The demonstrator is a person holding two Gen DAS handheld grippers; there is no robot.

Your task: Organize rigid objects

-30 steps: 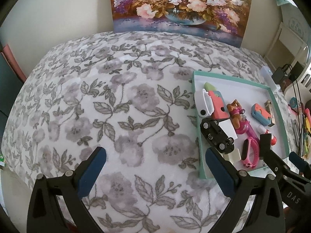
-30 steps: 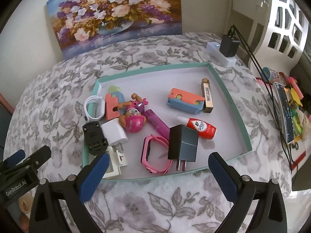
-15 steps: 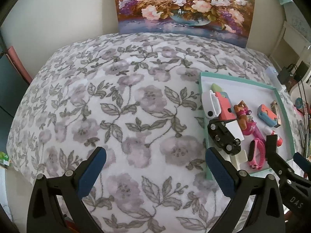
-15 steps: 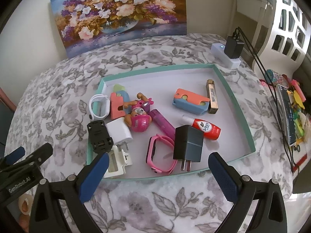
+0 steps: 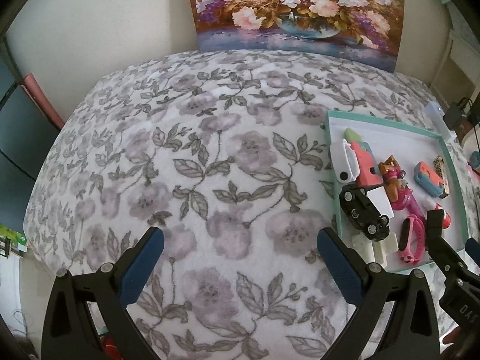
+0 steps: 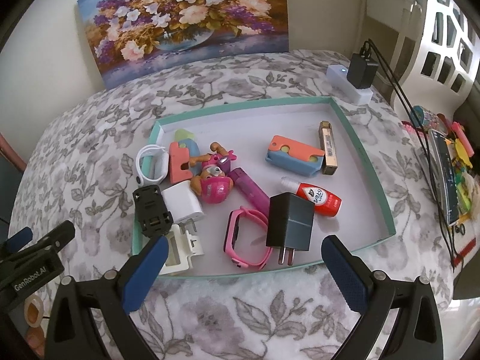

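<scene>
Since a second ago both grippers have drawn back a little, so more floral cloth [image 5: 186,174] shows and the tray [image 6: 364,156] sits farther off. Left gripper [image 5: 240,265] hovers over bare fleecy fabric, jaws wide and empty. Right gripper [image 6: 244,273] hangs at the tray's 6 o'clock edge, jaws spread, holding nothing. Inside the teal-rimmed tray: boxy black toy car [image 6: 151,210] at 9 o'clock, glossy pink watch [image 6: 244,240], matte black charger [image 6: 289,222], red tube [image 6: 319,199].

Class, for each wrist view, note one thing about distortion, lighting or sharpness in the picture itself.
Left wrist view: fisheye bends the floral bedspread into a dome, corners vignetted black. Right wrist view: the teal tray rim bows outward, daylight washes out the white shelf, and the red bottle label stays sharp.
</scene>
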